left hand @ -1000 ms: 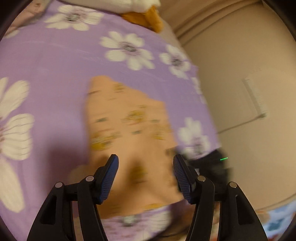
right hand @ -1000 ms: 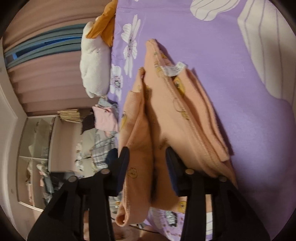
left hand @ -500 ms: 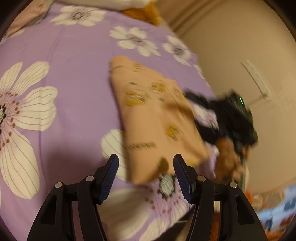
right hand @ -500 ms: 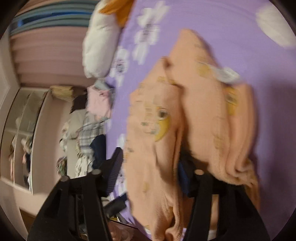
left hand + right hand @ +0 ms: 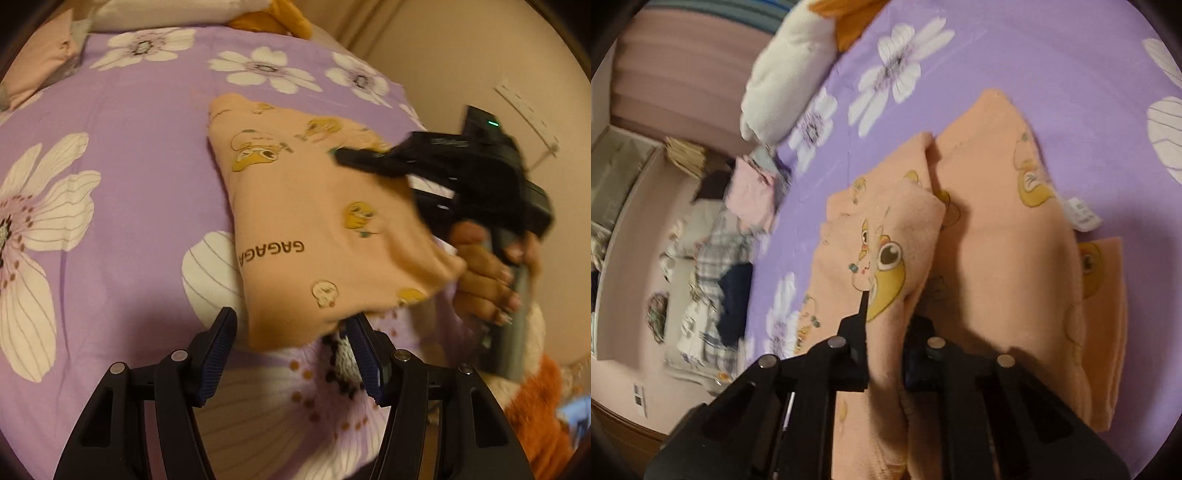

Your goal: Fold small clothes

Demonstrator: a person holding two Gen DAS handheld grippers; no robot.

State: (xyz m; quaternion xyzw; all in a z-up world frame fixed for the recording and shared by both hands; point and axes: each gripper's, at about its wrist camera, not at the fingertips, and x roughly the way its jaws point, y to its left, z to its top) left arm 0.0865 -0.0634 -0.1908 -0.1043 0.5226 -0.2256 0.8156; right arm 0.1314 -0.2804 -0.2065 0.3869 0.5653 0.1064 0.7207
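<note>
A peach garment with yellow duck prints lies folded on the purple flowered bedspread. My left gripper is open and empty, just short of the garment's near corner. My right gripper is shut on a thick fold of the same garment, whose white label sticks out on the right. In the left wrist view the right gripper reaches over the garment's far right side, held by a hand.
A white and orange plush toy lies at the head of the bed. A pink folded piece sits at the bed's edge. Piled clothes lie beyond. A beige wall borders the bed.
My right gripper has closed on the garment fold and carried it over the garment. My left gripper has drawn back toward the garment's near corner, still open.
</note>
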